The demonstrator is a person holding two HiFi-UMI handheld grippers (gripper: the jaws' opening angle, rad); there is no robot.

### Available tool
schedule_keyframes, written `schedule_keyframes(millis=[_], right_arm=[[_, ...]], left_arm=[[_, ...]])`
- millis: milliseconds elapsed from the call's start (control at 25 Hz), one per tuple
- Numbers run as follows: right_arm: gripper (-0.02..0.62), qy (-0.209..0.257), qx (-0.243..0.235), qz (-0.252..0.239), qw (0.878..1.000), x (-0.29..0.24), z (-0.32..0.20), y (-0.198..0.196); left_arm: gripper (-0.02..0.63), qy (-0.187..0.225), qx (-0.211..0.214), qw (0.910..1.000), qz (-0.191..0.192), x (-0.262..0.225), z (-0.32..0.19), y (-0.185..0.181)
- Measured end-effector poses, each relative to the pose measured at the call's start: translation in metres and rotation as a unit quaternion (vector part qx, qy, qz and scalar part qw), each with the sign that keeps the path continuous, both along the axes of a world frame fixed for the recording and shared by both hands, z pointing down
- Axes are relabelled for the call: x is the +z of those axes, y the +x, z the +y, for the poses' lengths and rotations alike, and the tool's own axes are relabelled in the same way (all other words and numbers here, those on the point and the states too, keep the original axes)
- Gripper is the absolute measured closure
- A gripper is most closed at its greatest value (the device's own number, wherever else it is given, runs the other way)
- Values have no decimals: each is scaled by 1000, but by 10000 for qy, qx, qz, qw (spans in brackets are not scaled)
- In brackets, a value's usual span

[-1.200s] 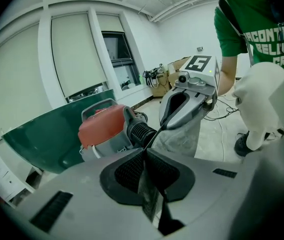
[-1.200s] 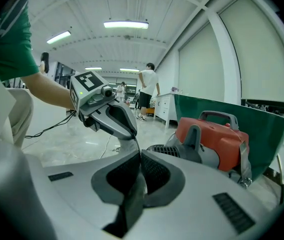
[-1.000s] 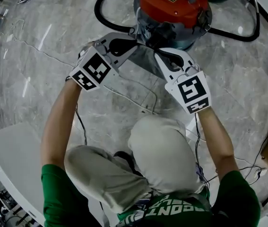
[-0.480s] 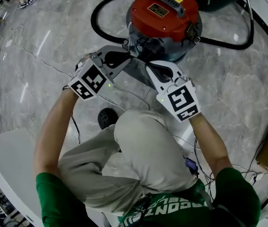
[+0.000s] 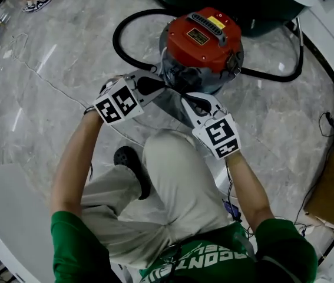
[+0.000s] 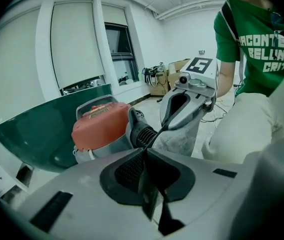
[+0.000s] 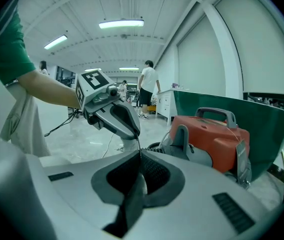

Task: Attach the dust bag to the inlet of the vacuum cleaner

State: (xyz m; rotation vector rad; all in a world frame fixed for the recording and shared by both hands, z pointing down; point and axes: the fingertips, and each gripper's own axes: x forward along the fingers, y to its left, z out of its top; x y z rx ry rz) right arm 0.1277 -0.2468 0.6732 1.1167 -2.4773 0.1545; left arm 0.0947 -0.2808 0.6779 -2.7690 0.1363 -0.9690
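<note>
Person crouches on the marble floor (image 5: 55,69) w/ a tool in each hand, facing the vacuum cleaner (image 5: 205,40): red lid, grey drum, black hose (image 5: 122,31) looping round its far side.

Left tool (image 5: 162,87): jaws pressed together, pinching a thin edge of the dust bag (image 5: 172,104). In the left gripper view the edge runs as a dark sliver straight through the shut pads (image 6: 131,171).

Right tool (image 5: 185,100): jaws likewise closed on the bag's opposite edge, nothing else in them. In the right gripper view the fabric shows only as a fine line leaving the tips.

The bag is grey-white, held taut between the two tools and hanging below them, just in front of the drum and off the floor. From the left gripper view it sags under the right tool (image 6: 168,125), beside a black ribbed cuff (image 6: 140,129) on the drum's side, prob. the inlet. Can't tell whether bag and cuff touch.

A dark green panel (image 6: 31,129) stands behind the vacuum.
</note>
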Motion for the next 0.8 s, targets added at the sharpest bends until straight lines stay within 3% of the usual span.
schedule_keyframes(millis=[240,800], right_arm=[[580,116,177,50,9998,2,0,0],[580,77,390,83,9992,1,0,4]], left_arm=[[581,70,-171,9998,118,0,-3,3],[578,46,59,10000,34,0,-5,8]])
